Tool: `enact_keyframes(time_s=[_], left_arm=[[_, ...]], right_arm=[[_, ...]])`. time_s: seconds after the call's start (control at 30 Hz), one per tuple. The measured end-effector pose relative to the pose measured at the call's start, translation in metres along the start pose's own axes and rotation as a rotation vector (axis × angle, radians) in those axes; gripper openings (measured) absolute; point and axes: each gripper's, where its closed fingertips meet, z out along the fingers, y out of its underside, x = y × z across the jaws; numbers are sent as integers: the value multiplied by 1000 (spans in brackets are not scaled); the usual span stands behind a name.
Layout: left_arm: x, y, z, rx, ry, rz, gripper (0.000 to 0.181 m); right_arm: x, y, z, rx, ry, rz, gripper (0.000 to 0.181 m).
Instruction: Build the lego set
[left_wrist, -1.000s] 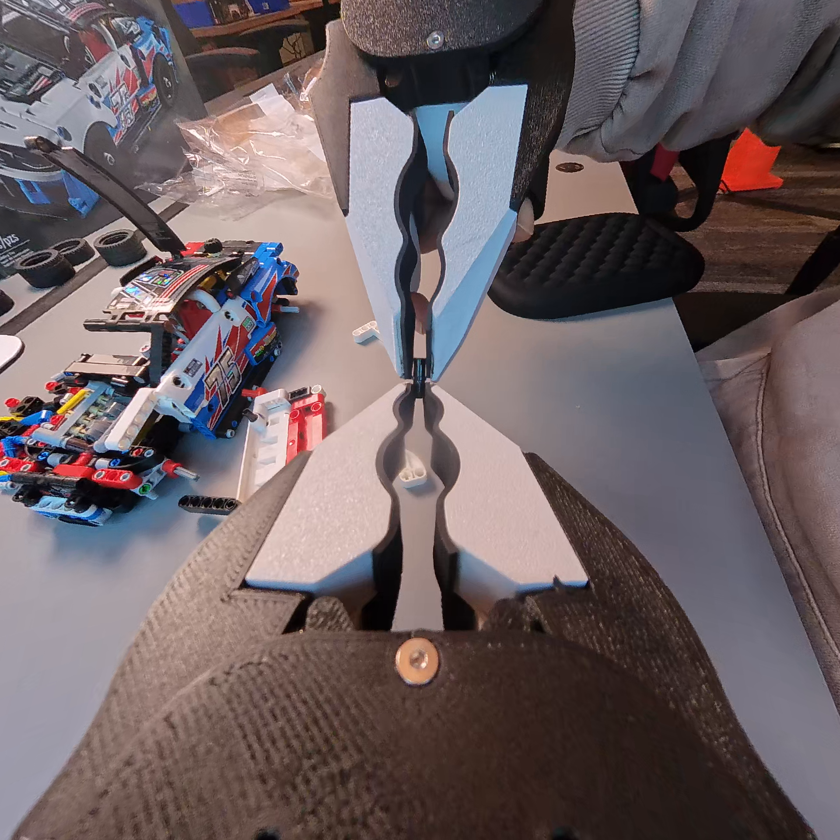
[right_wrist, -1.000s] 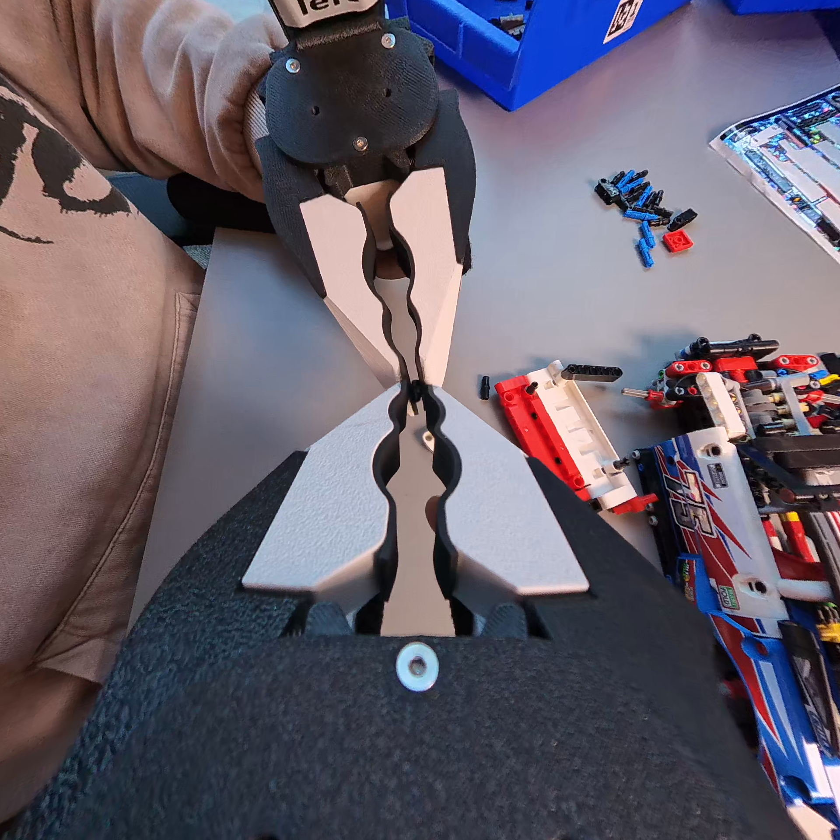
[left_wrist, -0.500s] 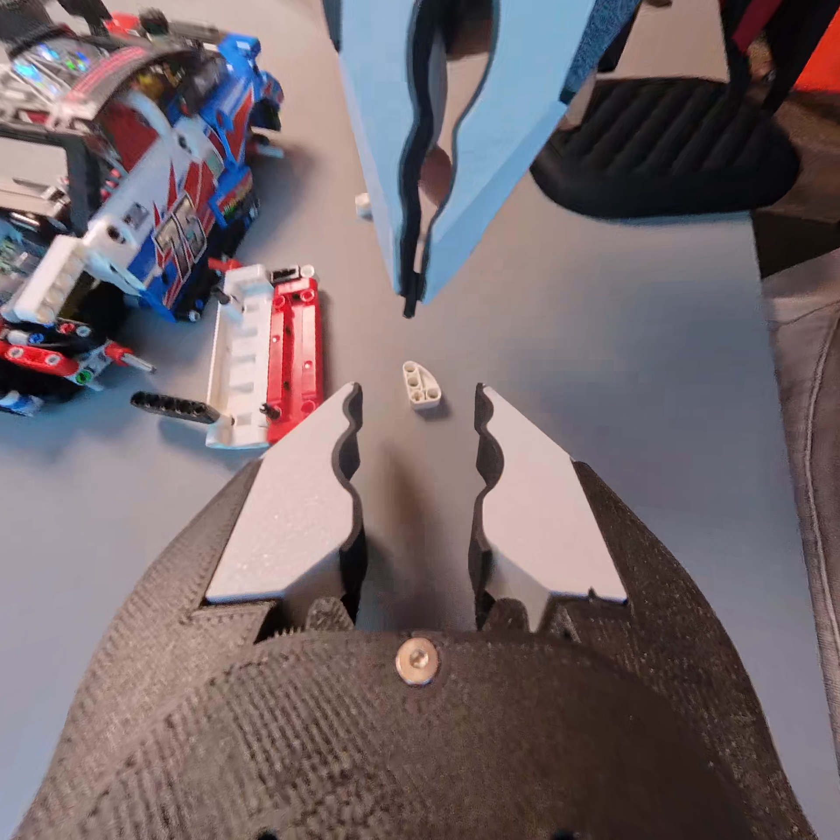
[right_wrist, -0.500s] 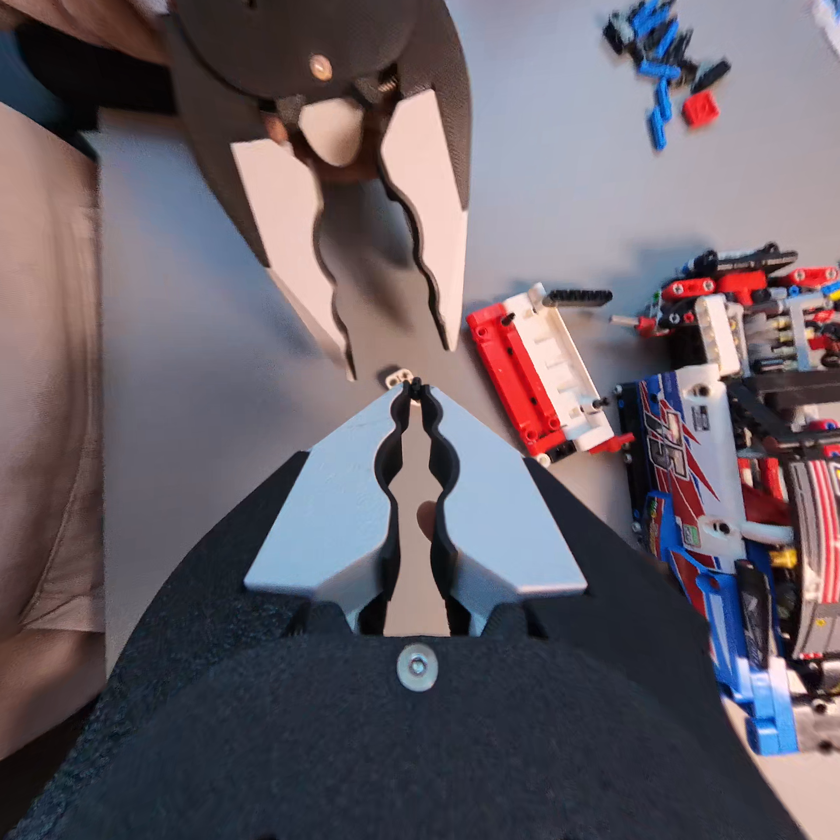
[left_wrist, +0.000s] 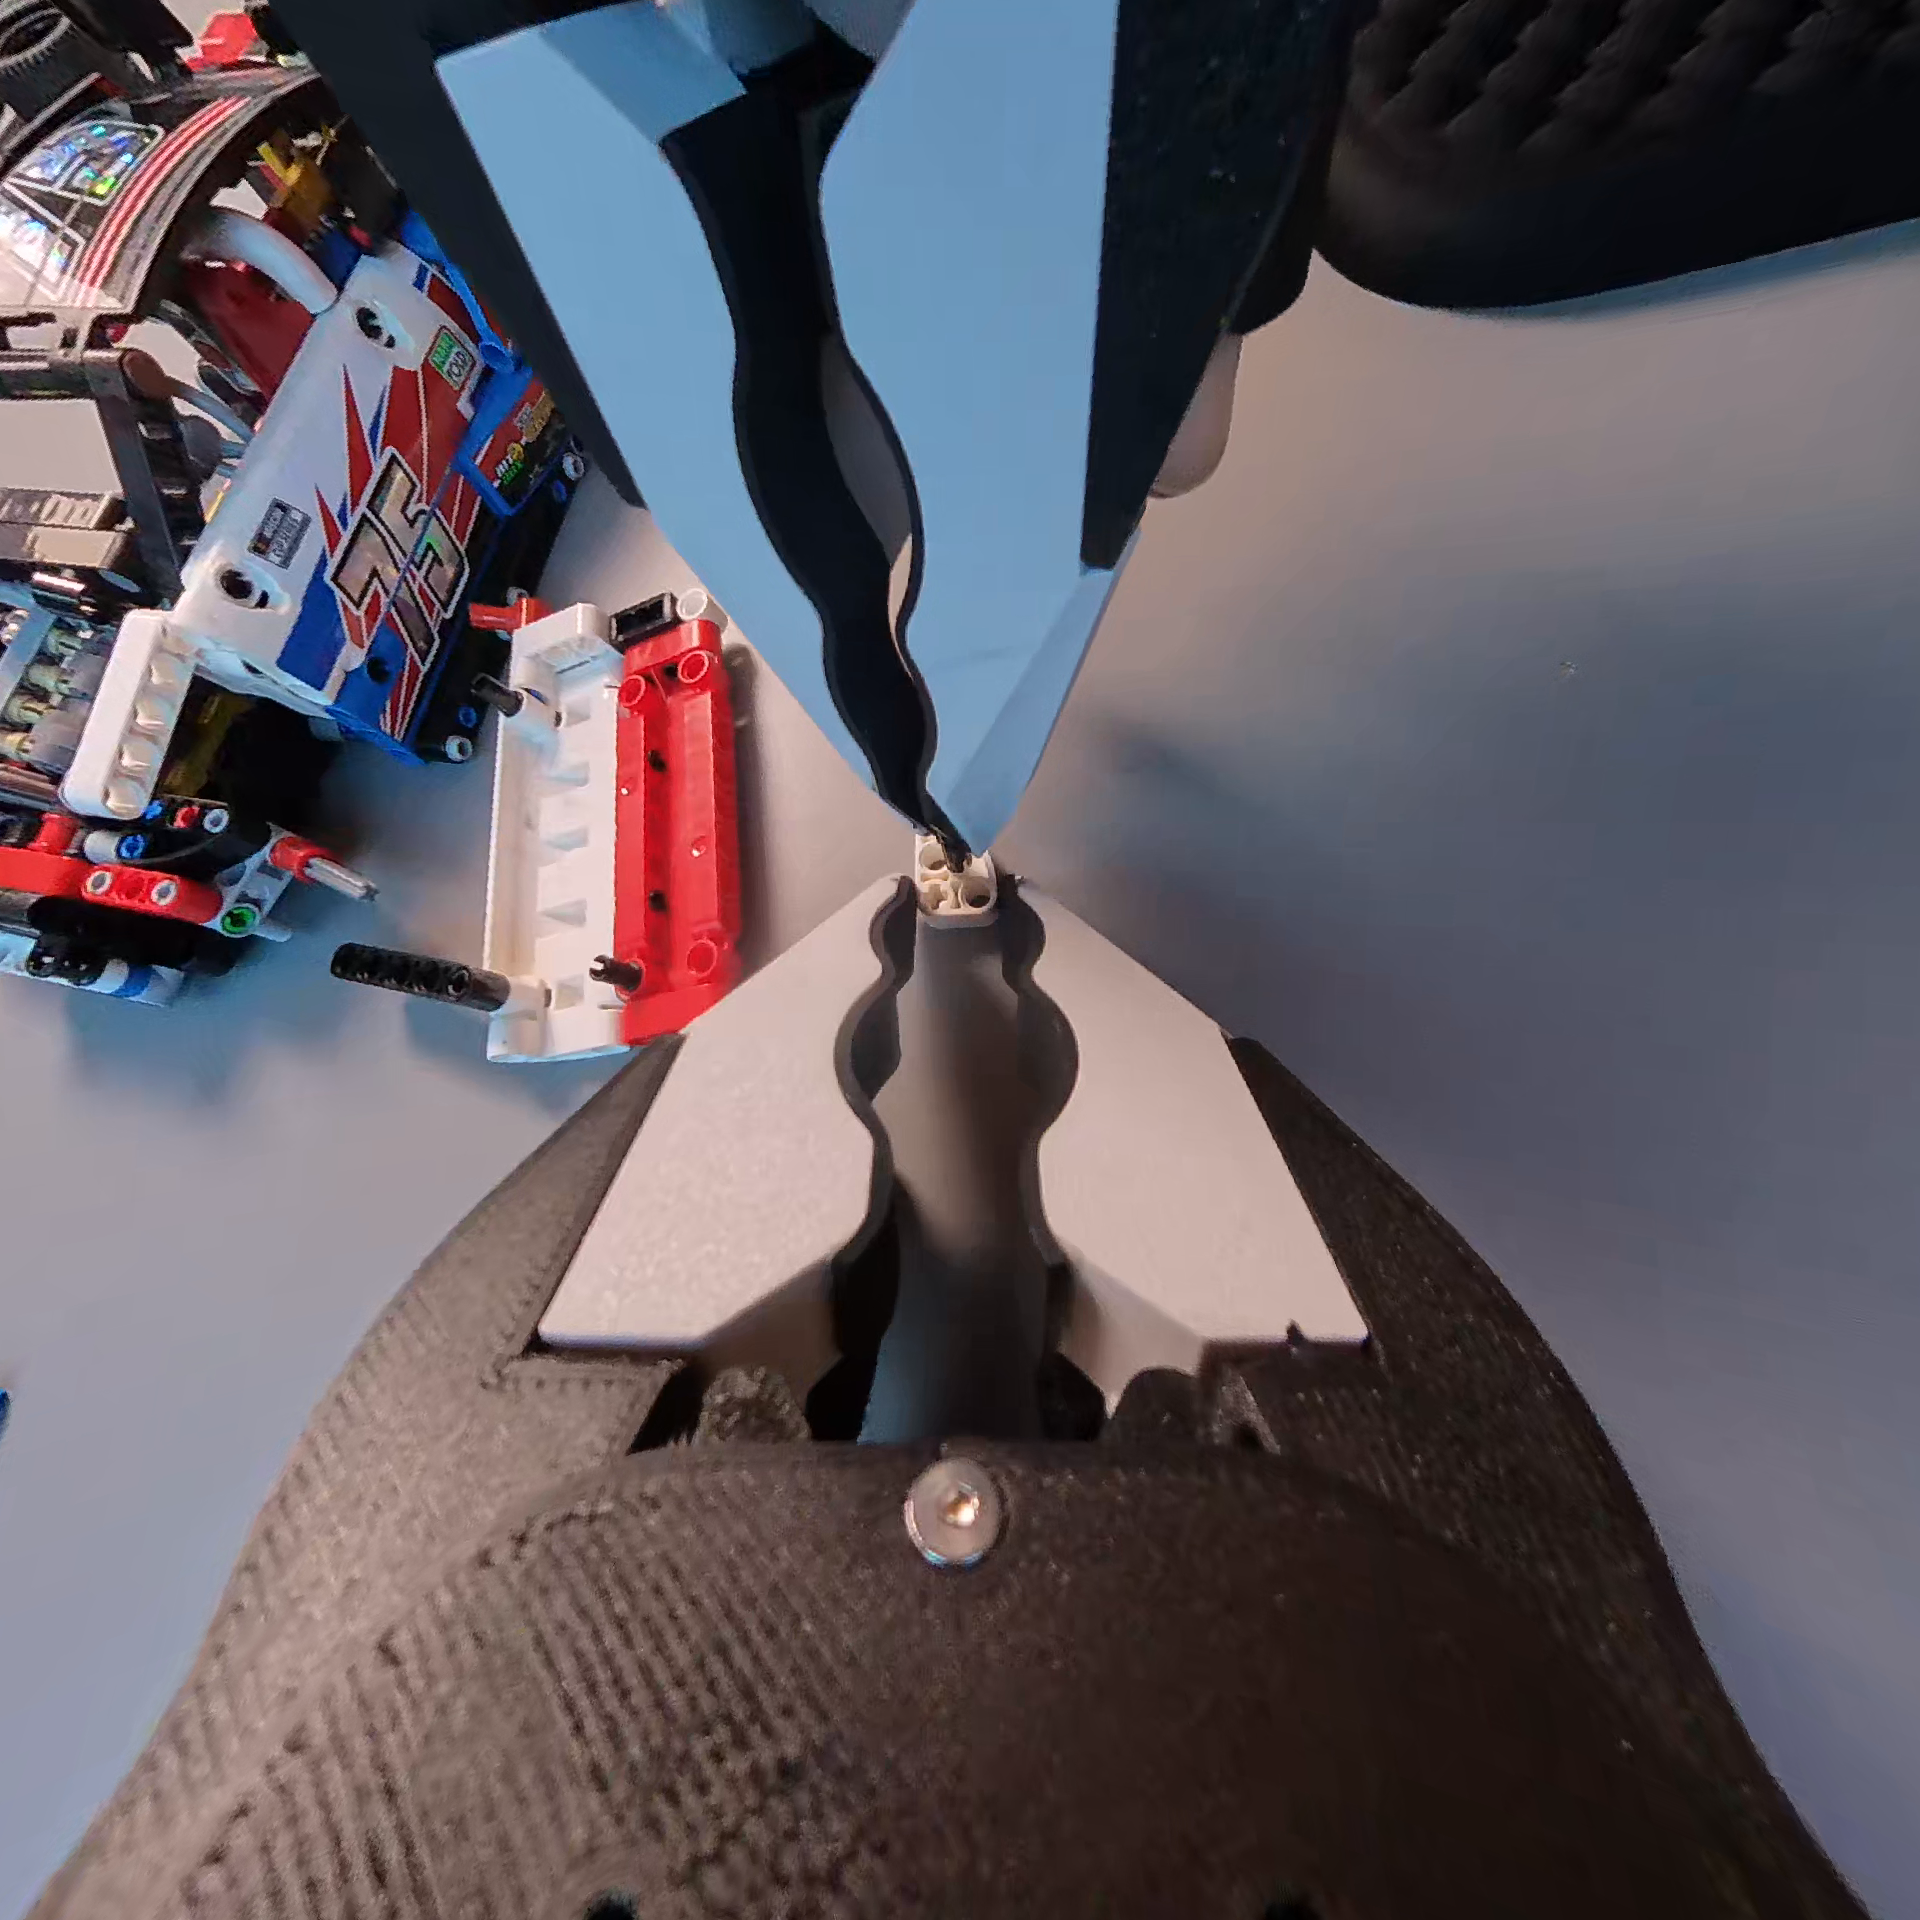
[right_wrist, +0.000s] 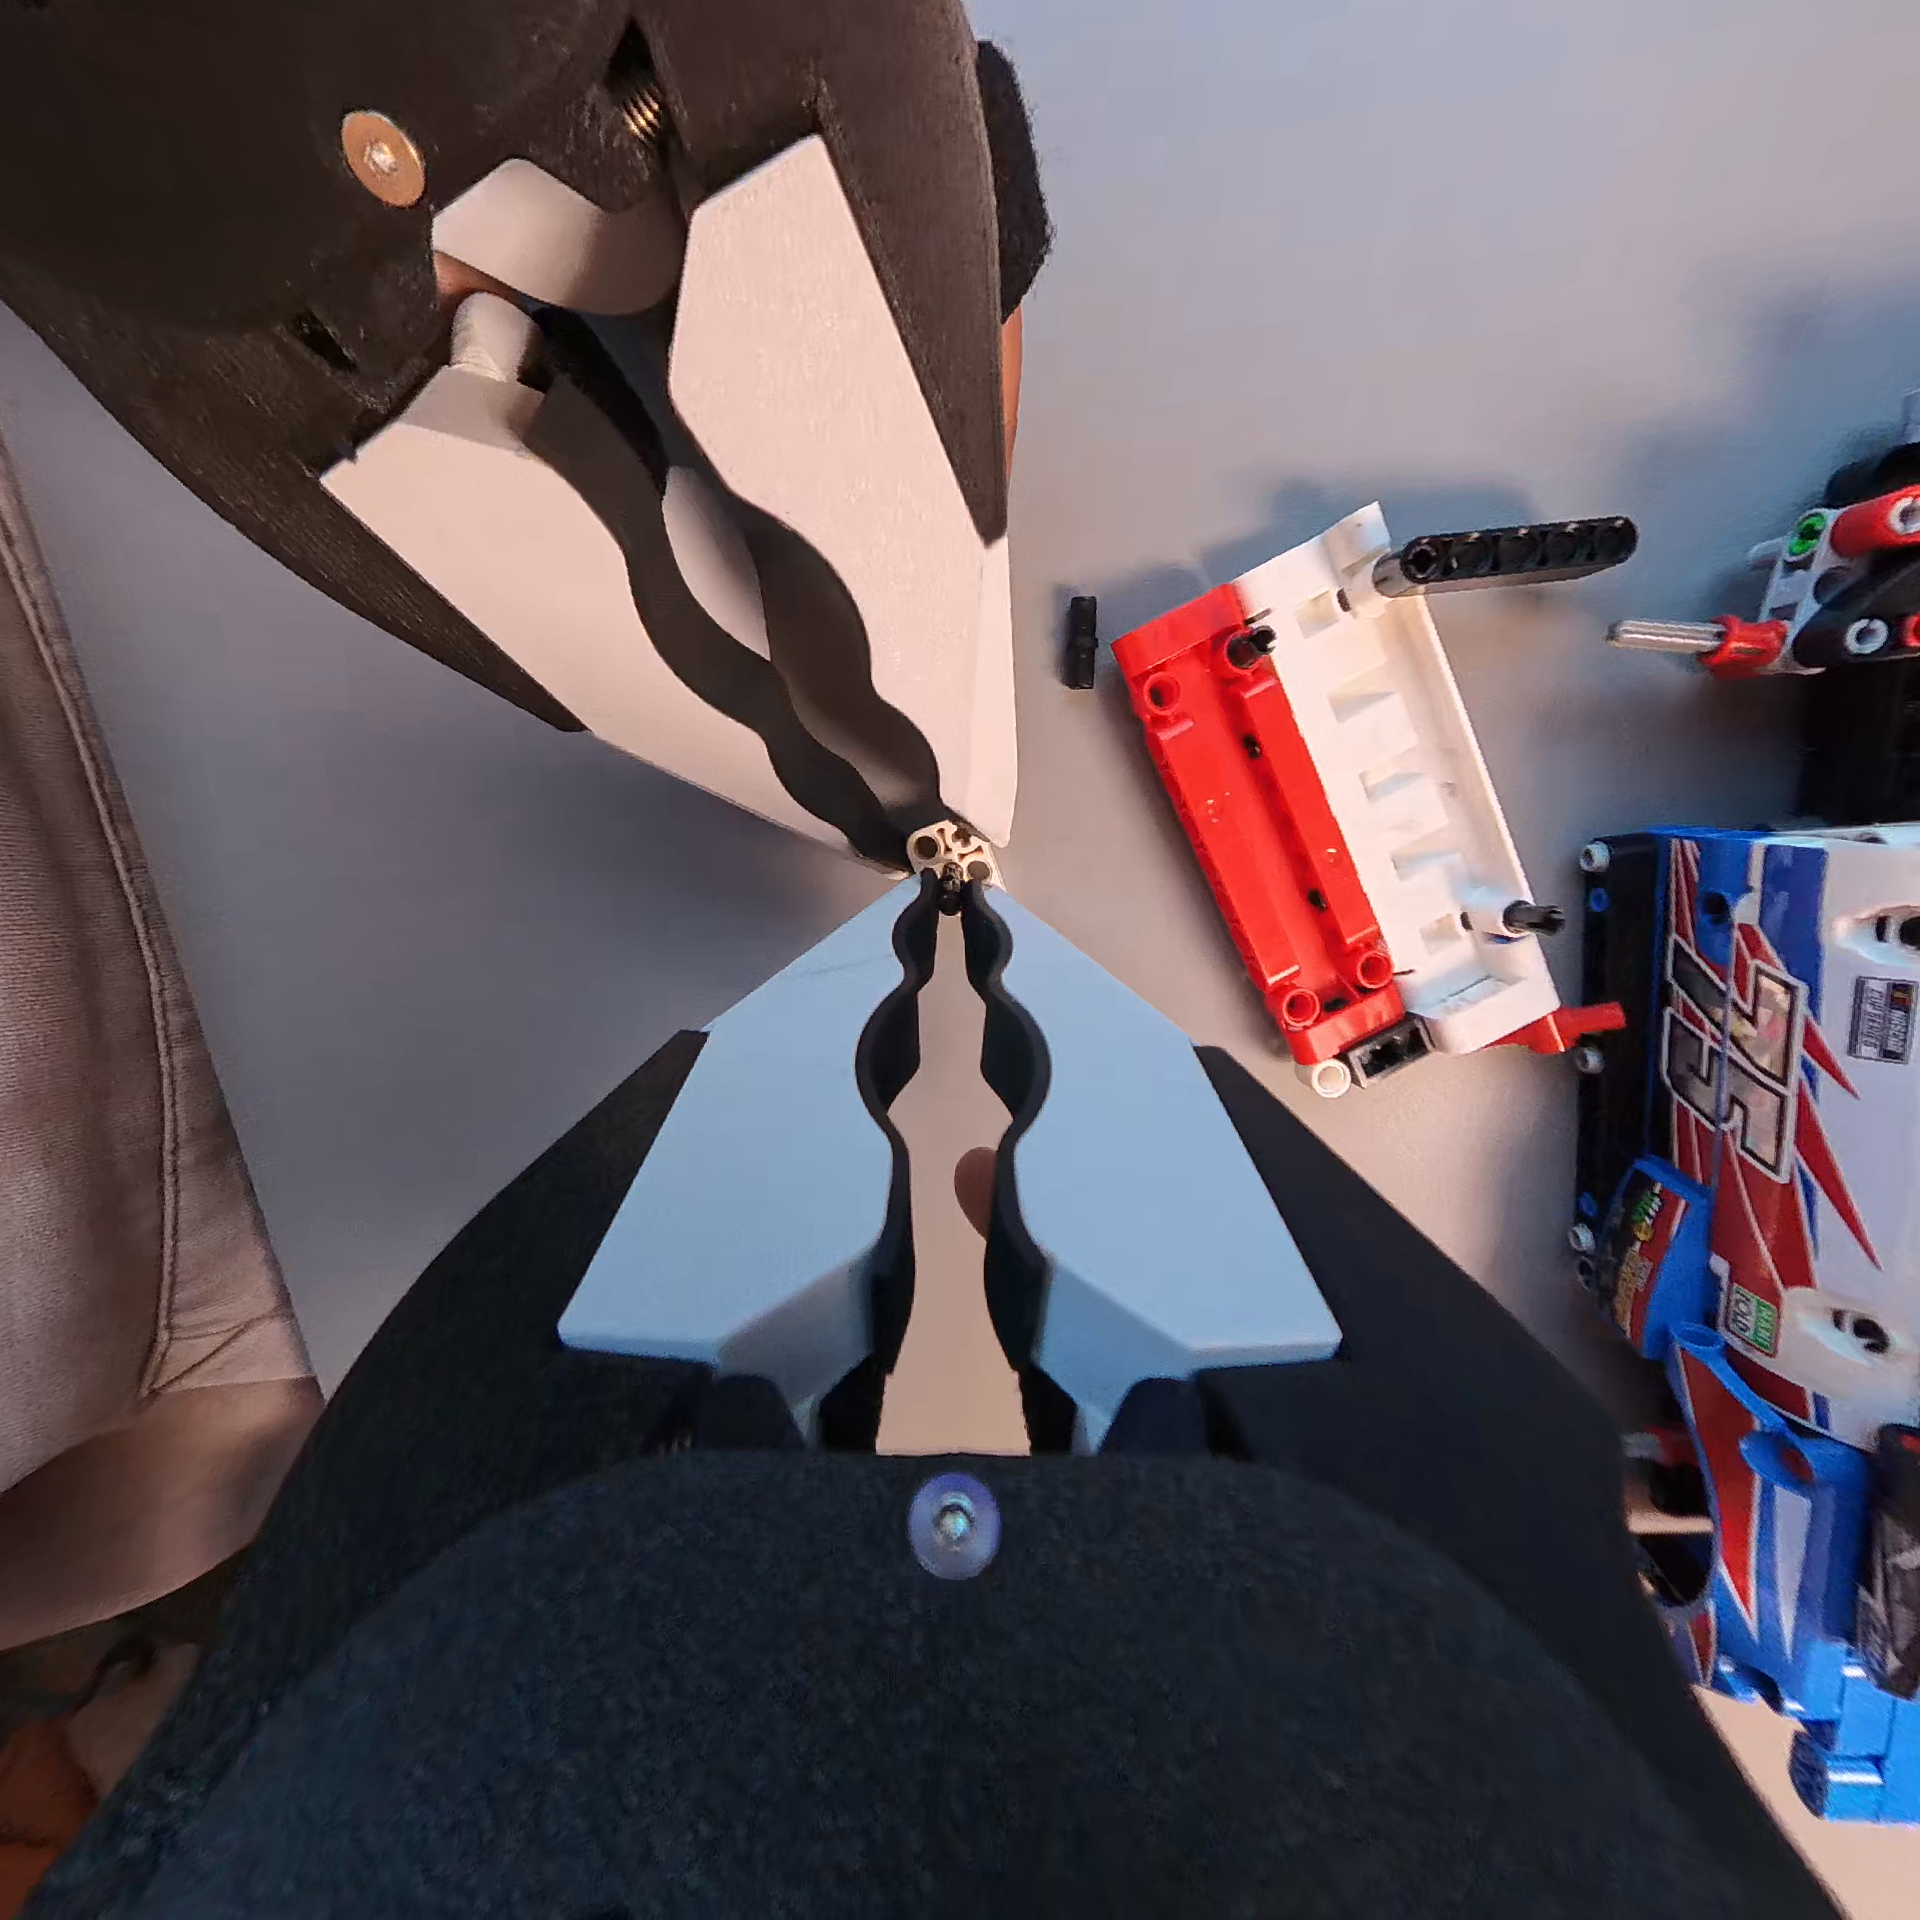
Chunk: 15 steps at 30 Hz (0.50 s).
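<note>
A: What does the left gripper have?

B: Its fingers are clamped on a small white lego connector, right at the tips. The piece shows round holes on its face.

A: And the right gripper?

B: Its fingers are pressed together on a tiny black pin. The pin's end sits at one of the connector's holes; how deep it goes in, I cannot tell. The two grippers meet tip to tip over the grey table.

A: Where is the rest of the set?

B: The race car, white, blue and red, lies toward the table's left side in the left wrist view, with its near end a cluster of red and black parts. Just beside it, between car and grippers, rests a red and white panel assembly with a black beam sticking out of one corner. In the right wrist view a loose black pin piece lies on the table just beside the panel's red edge. A black padded seat shows past the table's far edge.
</note>
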Motion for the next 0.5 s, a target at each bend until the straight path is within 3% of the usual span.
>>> enact_keyframes(time_s=[0.5], left_arm=[[0,0,0,-3,-1,10,14]], right_arm=[[5,0,1,-66,19,-5,1]])
